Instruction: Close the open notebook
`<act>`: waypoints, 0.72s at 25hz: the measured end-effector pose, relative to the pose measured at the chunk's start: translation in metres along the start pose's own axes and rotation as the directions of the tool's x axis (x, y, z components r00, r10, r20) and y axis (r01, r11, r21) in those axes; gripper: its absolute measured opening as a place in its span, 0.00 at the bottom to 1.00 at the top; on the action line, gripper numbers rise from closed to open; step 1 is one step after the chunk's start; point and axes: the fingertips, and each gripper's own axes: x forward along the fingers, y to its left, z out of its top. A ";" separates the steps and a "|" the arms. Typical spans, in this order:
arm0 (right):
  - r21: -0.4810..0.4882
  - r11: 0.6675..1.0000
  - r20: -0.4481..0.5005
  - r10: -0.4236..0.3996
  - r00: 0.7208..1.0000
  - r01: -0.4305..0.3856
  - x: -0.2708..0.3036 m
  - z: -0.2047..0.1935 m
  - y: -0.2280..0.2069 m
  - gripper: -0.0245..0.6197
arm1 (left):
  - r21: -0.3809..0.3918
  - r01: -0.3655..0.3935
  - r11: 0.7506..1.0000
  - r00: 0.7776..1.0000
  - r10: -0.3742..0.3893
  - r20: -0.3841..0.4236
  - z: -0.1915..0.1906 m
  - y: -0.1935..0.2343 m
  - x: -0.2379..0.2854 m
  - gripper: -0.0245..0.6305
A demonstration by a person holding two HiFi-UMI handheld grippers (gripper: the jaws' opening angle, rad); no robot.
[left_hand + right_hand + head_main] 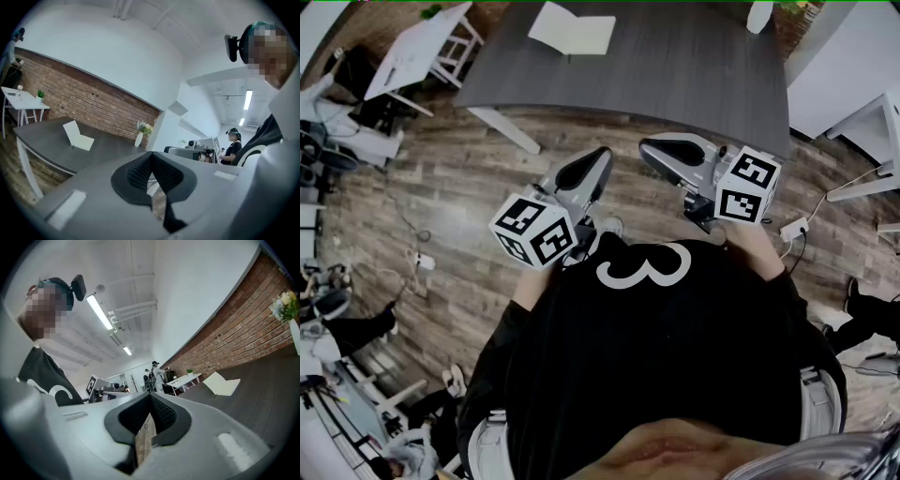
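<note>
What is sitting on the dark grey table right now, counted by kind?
open white notebook: 1
white vase with flowers: 1
Total: 2

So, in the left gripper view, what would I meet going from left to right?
In order: small white table → open white paper notebook → tall white vase of flowers → standing person in a black shirt.

brick wall [93, 101] behind dk gray table [675, 75]; wood floor [441, 206], ceiling strip lights [99, 311].
</note>
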 end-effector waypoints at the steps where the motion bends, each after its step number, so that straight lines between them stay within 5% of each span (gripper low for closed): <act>1: 0.001 1.000 0.000 0.000 1.000 0.000 0.000 0.000 0.000 0.04 | -0.001 0.001 1.000 1.000 -0.001 -0.001 0.000 -0.001 0.000 0.07; 18: -0.007 0.996 -0.019 -0.092 0.996 0.092 0.053 -0.008 -0.036 0.04 | -0.049 0.002 0.999 0.999 -0.001 0.035 0.015 0.073 -0.007 0.07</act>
